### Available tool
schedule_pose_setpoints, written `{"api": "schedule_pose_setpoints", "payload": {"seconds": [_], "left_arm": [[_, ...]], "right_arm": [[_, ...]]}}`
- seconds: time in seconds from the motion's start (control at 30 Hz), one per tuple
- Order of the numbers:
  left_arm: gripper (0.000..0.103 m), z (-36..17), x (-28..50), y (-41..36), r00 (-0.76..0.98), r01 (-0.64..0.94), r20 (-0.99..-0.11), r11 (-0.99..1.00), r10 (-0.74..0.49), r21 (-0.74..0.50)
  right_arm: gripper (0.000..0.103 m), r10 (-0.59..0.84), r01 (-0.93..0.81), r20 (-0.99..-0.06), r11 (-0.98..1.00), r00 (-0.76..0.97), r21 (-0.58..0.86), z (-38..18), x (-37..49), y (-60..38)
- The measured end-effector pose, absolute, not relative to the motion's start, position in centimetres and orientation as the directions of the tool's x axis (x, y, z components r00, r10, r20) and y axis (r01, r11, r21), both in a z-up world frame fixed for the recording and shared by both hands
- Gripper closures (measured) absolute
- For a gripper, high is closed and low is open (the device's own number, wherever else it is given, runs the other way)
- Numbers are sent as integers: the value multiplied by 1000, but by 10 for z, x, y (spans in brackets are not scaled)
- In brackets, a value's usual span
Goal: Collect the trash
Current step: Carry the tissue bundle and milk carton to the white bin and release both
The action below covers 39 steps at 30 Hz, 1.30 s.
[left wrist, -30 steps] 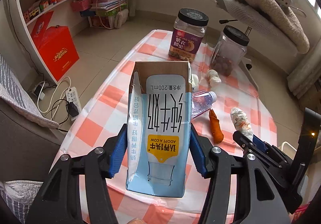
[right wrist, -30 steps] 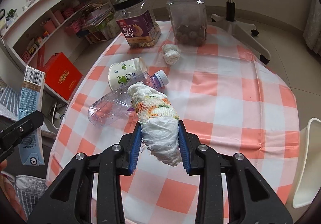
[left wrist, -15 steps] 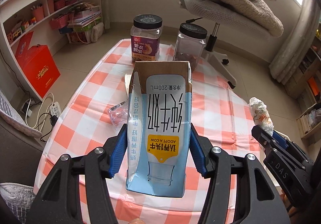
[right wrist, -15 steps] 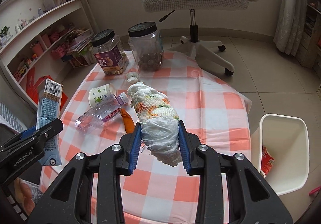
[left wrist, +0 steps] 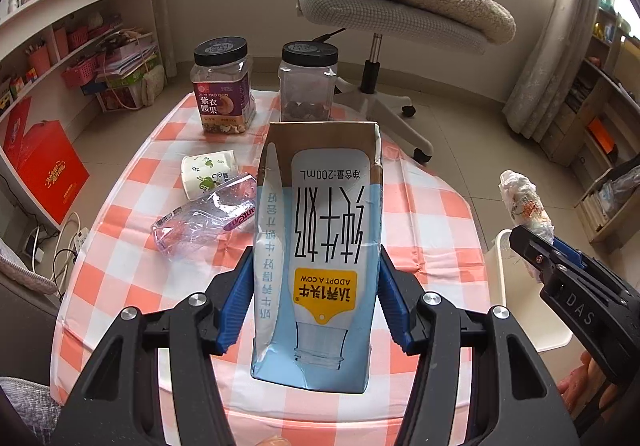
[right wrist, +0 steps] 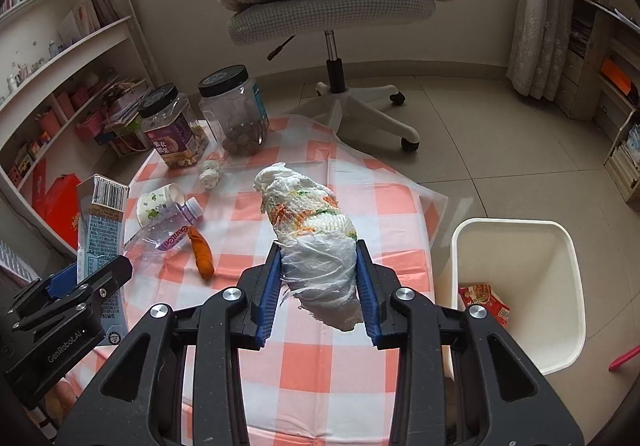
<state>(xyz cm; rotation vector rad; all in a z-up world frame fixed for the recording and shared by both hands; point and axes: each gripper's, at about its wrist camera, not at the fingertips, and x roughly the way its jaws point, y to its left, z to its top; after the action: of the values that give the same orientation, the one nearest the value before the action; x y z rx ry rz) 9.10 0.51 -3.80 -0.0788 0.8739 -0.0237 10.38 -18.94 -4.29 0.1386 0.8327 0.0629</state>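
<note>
My left gripper (left wrist: 316, 298) is shut on a blue and white milk carton (left wrist: 320, 246), held upside down above the checked table (left wrist: 424, 214). The carton also shows in the right wrist view (right wrist: 100, 230). My right gripper (right wrist: 318, 286) is shut on a crumpled white wrapper bundle (right wrist: 312, 230), held above the table's right part; the bundle also shows in the left wrist view (left wrist: 526, 206). A white trash bin (right wrist: 564, 246) stands on the floor right of the table with a red packet (right wrist: 484, 302) inside.
On the table lie a clear plastic bottle (right wrist: 160, 238), a paper cup (right wrist: 156, 202), an orange piece (right wrist: 200, 252), a white wad (right wrist: 210, 174) and two black-lidded jars (right wrist: 172, 138) (right wrist: 236, 114). An office chair (right wrist: 332, 6) stands behind. Shelves line the left wall.
Both grippers have risen and pulled back from the table with their loads. The right gripper has swung right, bringing the white bin into full view.
</note>
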Motion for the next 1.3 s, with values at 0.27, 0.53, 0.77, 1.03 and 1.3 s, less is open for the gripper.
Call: {"api": "schedule_pose_setpoints", "payload": {"seconds": [0.27,0.53,0.77,1.03,1.3], "left_arm": [[46,-45,94,-35,635,47,-768,996,-89,-76],[46,-52,96,-86,615,127,-773,988,-152,-92],[46,-61,93,-139,581,228,-776,964,-246,-135],[46,-76,92,-197,509,324,-790,926,-342,-193],[46,-88,92,-259,448,422,-800,883,-399,-204]], "right_arm": [[70,34,110,-729,983,683,149,-40,98,-245],[69,-99,287,-752,950,652,123,-39,85,-325],[32,-242,427,-757,903,606,53,-35,67,-381],[18,-319,508,-743,861,588,33,-29,51,-425],[14,-328,561,-736,824,593,85,-24,39,-459]]}}
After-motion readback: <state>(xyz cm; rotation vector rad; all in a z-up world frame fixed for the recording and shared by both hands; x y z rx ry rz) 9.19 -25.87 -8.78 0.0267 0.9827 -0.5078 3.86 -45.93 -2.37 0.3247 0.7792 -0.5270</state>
